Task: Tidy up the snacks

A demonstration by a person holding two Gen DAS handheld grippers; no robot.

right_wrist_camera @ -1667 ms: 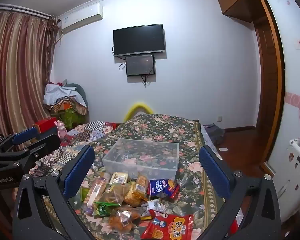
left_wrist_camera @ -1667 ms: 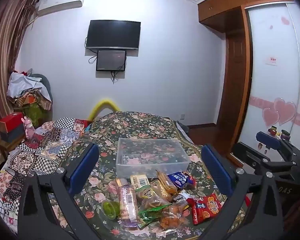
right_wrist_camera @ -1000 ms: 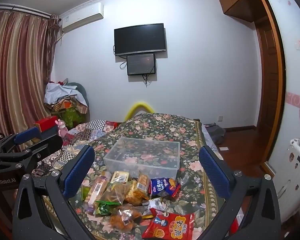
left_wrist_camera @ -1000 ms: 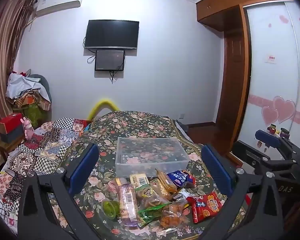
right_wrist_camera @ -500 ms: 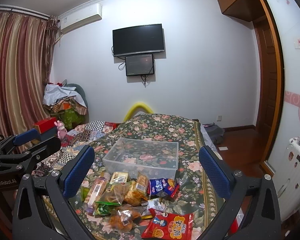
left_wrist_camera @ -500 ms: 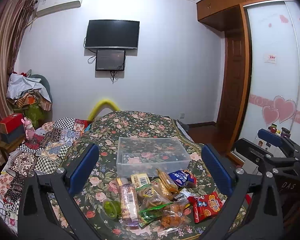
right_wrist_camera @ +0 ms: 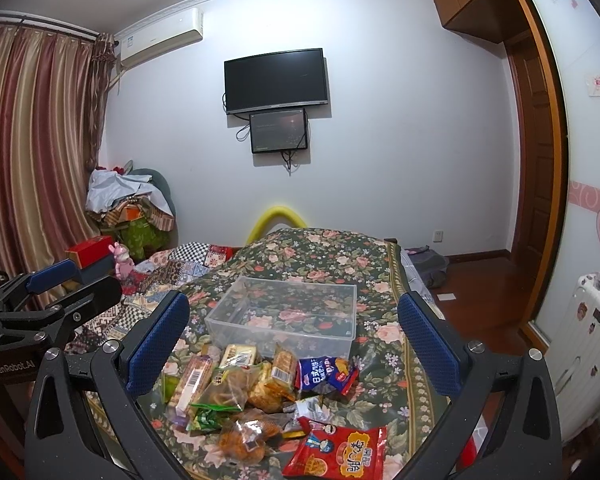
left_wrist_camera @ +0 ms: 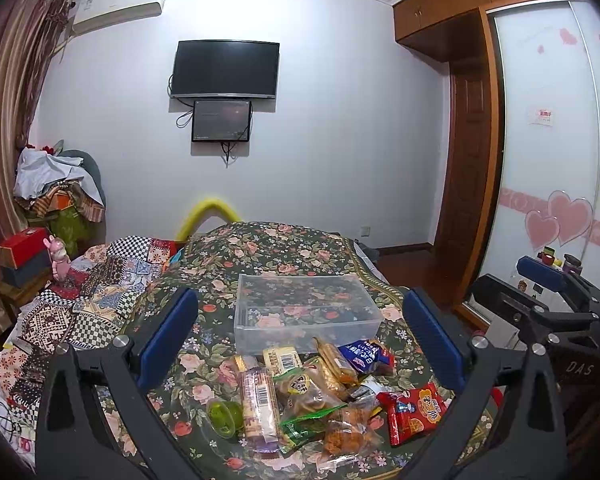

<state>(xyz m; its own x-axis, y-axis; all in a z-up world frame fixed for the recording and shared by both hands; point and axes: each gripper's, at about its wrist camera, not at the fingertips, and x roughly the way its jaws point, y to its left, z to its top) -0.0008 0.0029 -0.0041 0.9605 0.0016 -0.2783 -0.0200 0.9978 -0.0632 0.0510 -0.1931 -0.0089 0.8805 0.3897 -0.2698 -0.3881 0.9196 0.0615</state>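
Snacks (left_wrist_camera: 308,396) lay heaped on the floral bed (left_wrist_camera: 276,248), just in front of a clear bin (left_wrist_camera: 306,312) that held nothing visible. In the heap were a red packet (right_wrist_camera: 338,456) nearest the right gripper, a blue packet (right_wrist_camera: 324,374) close to the bin, a green cup (left_wrist_camera: 224,418) at the left edge, and a long barcoded bar (left_wrist_camera: 258,404) beside it. The left gripper (left_wrist_camera: 302,342) hung above the heap, its blue fingers (left_wrist_camera: 168,336) spread wide and grasping nothing. The right gripper (right_wrist_camera: 292,344) hung likewise, fingers (right_wrist_camera: 428,344) released and well apart, touching no packet. A television (right_wrist_camera: 276,80) hung on the far wall.
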